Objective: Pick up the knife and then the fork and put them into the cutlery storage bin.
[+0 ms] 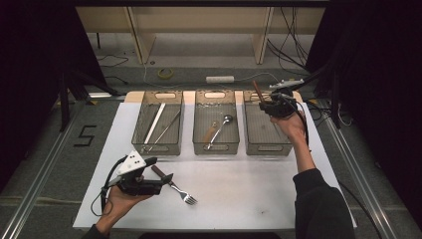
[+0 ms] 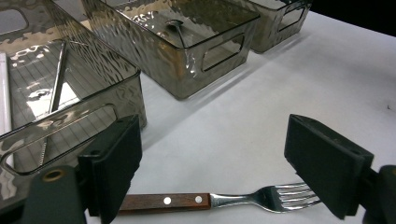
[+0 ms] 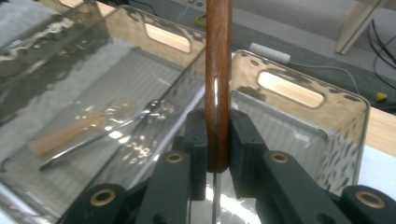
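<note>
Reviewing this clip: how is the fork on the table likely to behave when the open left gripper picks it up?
The fork looks like rigid steel with a riveted wooden handle, so it probably won't flex. It lies flat and is unlikely to roll. The left gripper could slip on the polished neck; the handle looks grippier.

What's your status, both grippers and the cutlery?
Right gripper shut on wooden-handled utensil, over right bin. Left gripper open astride fork on table. Nothing blocking.

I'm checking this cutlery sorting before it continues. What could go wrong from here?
The right gripper pinches the wooden-handled utensil only at the end of its handle, above the right bin; it could pivot or slip. The left gripper is open astride the fork, which lies lengthwise between the jaws, an awkward grasp.
</note>
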{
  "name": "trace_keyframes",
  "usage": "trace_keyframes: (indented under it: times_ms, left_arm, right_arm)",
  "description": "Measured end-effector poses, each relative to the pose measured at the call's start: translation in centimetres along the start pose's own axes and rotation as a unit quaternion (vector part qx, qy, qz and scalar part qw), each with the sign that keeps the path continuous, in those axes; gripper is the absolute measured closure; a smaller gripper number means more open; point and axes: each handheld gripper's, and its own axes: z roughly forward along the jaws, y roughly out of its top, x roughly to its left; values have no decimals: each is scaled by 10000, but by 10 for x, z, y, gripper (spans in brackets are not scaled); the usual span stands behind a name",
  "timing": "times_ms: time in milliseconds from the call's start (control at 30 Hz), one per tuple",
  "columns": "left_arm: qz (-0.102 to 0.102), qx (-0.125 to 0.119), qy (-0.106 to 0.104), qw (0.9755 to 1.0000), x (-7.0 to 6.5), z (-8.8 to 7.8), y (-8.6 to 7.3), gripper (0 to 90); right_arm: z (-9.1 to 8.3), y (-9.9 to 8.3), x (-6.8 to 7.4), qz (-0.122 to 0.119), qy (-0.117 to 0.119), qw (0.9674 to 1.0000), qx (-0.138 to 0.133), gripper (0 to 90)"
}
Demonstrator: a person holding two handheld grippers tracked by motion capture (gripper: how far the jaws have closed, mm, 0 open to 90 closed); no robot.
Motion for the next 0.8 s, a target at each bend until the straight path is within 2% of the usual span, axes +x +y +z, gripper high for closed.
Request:
trace_keyframes:
  times_ms: [400,533,800]
  left_arm:
    - [19,27,-6,10000,-2,2,0,186]
    - [40,38,5,10000,-2,2,0,186]
    - [90,71,9,9999,-3,4,0,185]
  right_arm:
    - [14,-11,-14,193,-249,9994,171,795]
    - [16,-15,-14,68,-351,9992,165,794]
    - [24,-28,-16,62,-416,9985,351,793]
